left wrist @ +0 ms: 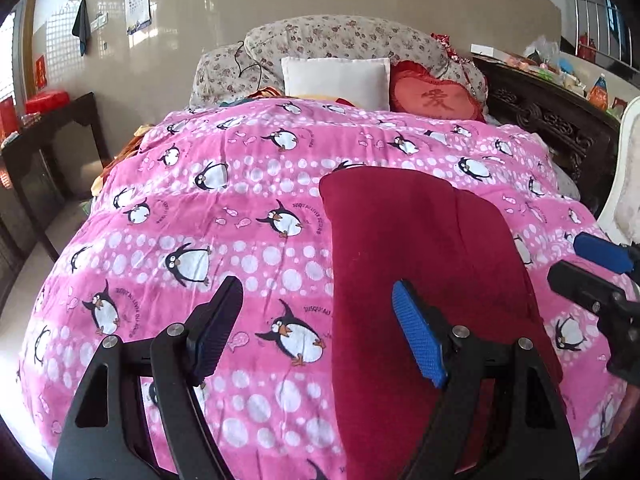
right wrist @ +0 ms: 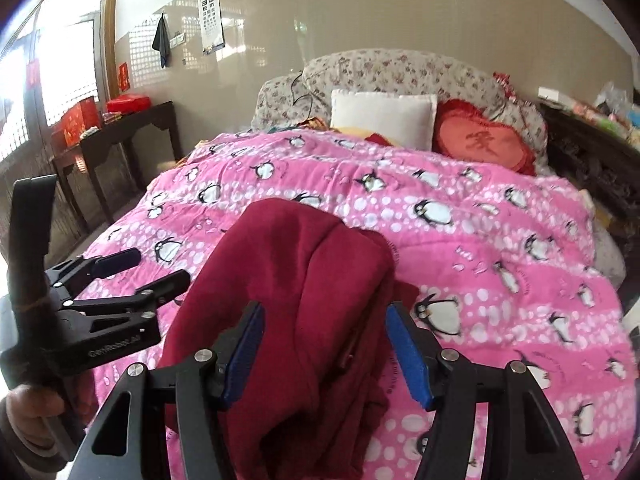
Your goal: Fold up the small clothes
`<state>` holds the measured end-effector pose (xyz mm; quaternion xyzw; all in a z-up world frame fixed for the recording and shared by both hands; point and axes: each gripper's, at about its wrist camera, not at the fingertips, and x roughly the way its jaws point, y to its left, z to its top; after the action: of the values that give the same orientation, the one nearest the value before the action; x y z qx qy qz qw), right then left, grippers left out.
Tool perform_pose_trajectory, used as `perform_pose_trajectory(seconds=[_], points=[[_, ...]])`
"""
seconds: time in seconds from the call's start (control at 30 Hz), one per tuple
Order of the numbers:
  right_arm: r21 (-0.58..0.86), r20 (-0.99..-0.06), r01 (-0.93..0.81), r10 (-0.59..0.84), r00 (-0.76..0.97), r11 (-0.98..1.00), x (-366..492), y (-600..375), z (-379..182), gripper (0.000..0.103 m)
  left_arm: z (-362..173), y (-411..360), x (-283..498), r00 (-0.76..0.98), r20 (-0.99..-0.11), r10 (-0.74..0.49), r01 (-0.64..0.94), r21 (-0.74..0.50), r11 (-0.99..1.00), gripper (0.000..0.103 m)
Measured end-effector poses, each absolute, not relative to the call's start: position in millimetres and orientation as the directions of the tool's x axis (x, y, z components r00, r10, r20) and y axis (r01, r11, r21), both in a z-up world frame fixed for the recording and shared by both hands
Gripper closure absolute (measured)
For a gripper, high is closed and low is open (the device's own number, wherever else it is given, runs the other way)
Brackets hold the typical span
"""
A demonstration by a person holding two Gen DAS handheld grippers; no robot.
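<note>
A dark red garment point(left wrist: 432, 264) lies folded lengthwise on the pink penguin quilt point(left wrist: 224, 216). My left gripper point(left wrist: 320, 328) is open above the quilt, its right finger over the garment's left part, holding nothing. In the right wrist view the same garment point(right wrist: 296, 280) is bunched up between my right gripper's point(right wrist: 324, 344) open fingers, which hover over its near end without closing on it. The left gripper point(right wrist: 144, 276) shows open at the left there. The right gripper point(left wrist: 588, 268) shows open at the right edge of the left wrist view.
A white pillow point(left wrist: 336, 80), a red heart cushion point(left wrist: 436, 96) and a floral bolster point(left wrist: 344, 40) lie at the bed's head. A dark side table point(right wrist: 120, 136) with red boxes stands left. A carved dark cabinet point(left wrist: 560, 120) with clutter stands right.
</note>
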<state>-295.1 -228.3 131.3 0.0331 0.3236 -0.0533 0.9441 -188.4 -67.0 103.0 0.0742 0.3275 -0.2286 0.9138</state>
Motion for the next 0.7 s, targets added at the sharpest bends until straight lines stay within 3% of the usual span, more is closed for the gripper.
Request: perform_pose_trajectory(seconds=[0.57,0.7], points=[[0.064,-0.636,0.131,-0.060,0.769,0.989,-302,-229,124,0.042,103,-69,-203,0.696,-0.623,-0.357,0.478,0.032,0.878,0.025],[0.187,-0.668,0.141,0.020,0.744,0.972,-297,-252,111,0.039,92,-67,-190,0.605,-0.675,-0.421,0.512,-0.075,0.856,0.025]])
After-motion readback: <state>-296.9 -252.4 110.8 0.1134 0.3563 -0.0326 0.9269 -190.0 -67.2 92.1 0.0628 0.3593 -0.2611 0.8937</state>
